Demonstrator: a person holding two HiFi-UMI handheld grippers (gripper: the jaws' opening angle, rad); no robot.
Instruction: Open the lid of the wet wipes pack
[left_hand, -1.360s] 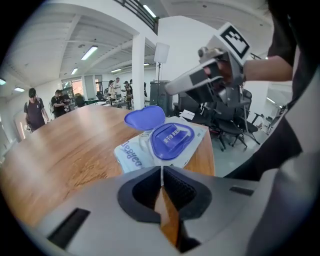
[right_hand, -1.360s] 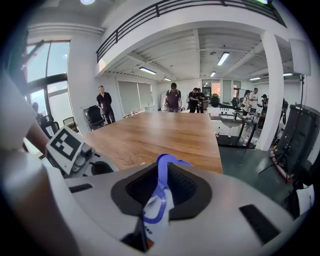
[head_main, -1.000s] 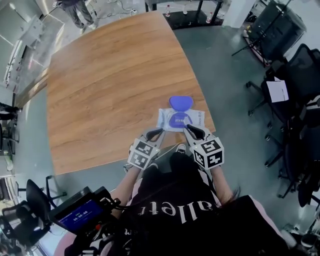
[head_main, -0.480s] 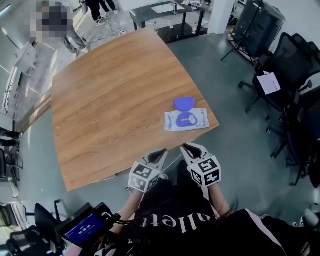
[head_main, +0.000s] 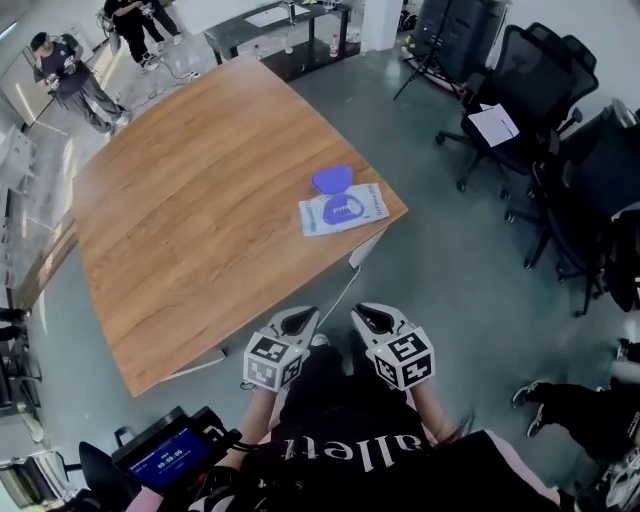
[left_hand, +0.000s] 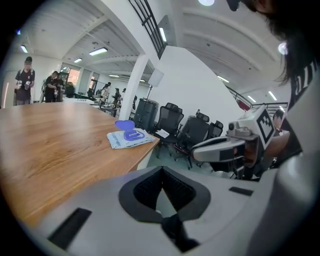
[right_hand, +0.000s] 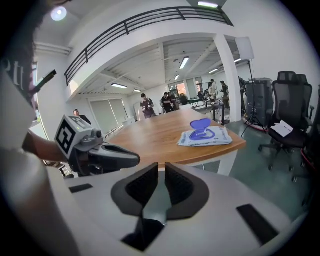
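Observation:
The wet wipes pack (head_main: 345, 211) lies flat near the right corner of the wooden table (head_main: 180, 200). Its blue lid (head_main: 331, 179) is flipped open and stands on the pack's far side. The pack (left_hand: 131, 138) also shows in the left gripper view and the pack (right_hand: 206, 137) in the right gripper view, well ahead of the jaws. My left gripper (head_main: 298, 322) and right gripper (head_main: 368, 320) are held side by side close to the person's body, off the table and short of its near edge. Both hold nothing. The left jaws touch at the tips; the right jaws leave only a thin slit.
Black office chairs (head_main: 520, 90) stand to the right, one with a sheet of paper (head_main: 497, 125) on its seat. Two people (head_main: 70, 70) stand beyond the table's far left. A dark low table (head_main: 280, 25) is at the back. A small screen device (head_main: 165, 455) hangs at bottom left.
Both grippers have drawn back from the pack and off the table edge toward the body. The head view has backed away too. The pack's lid has stayed open.

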